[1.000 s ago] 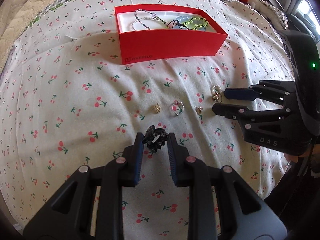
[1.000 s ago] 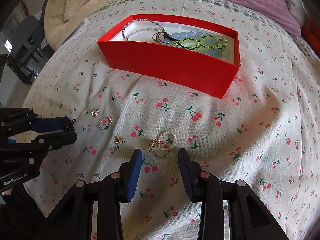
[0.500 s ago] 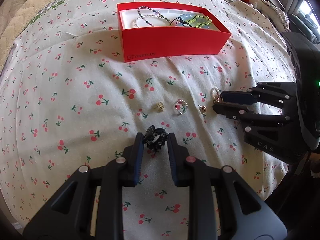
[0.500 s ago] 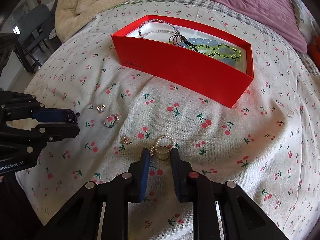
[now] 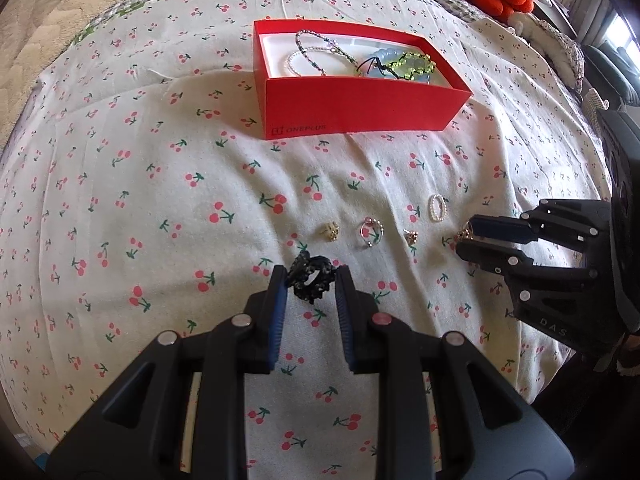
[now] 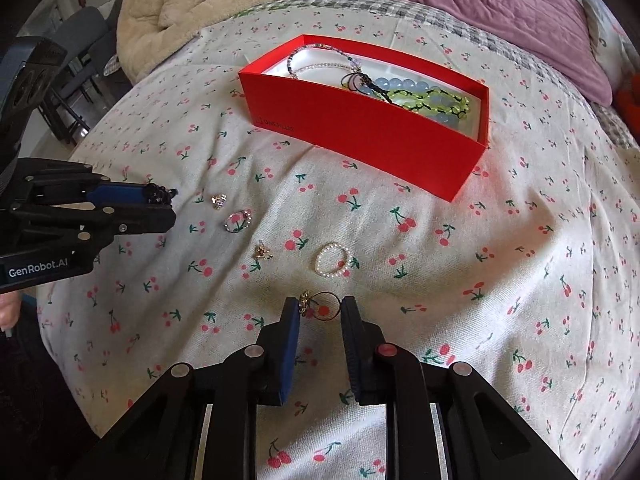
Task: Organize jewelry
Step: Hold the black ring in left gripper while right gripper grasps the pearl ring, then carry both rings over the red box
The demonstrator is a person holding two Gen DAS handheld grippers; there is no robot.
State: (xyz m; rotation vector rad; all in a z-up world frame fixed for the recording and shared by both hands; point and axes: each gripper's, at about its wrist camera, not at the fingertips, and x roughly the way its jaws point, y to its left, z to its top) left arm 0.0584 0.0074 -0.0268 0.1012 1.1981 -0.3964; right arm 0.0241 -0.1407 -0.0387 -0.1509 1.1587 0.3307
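Landmark: the red box (image 5: pixel 360 108) stands open on the cherry-print bedspread (image 5: pixel 120 200), with bead bracelets (image 6: pixel 436 96) lying inside it.
Left gripper (image 5: pixel 311 280): its jaws are closed on a black beaded ring (image 5: pixel 310 278), held between the blue pads on the near side of the red box, low over the bedspread.
Right gripper (image 6: pixel 320 308): its jaws have just been closing and now pinch a thin gold ring with a small charm (image 6: pixel 320 306), on the near side of the red box.
Pearl ring (image 6: pixel 334 260): lies flat on the bedspread between the red box and the right gripper, apart from the jaws.
Silver ring (image 6: pixel 237 221): lies on the bedspread, nearer than the red box and off its left end in the right wrist view.
Small gold pieces: one earring (image 6: pixel 262 254) lies between the silver ring and the pearl ring; another (image 6: pixel 219 200) lies just beside the left gripper's tips.
Bedding: a cream blanket (image 6: pixel 180 4) and a purple cover (image 6: pixel 500 4) lie beyond the red box.
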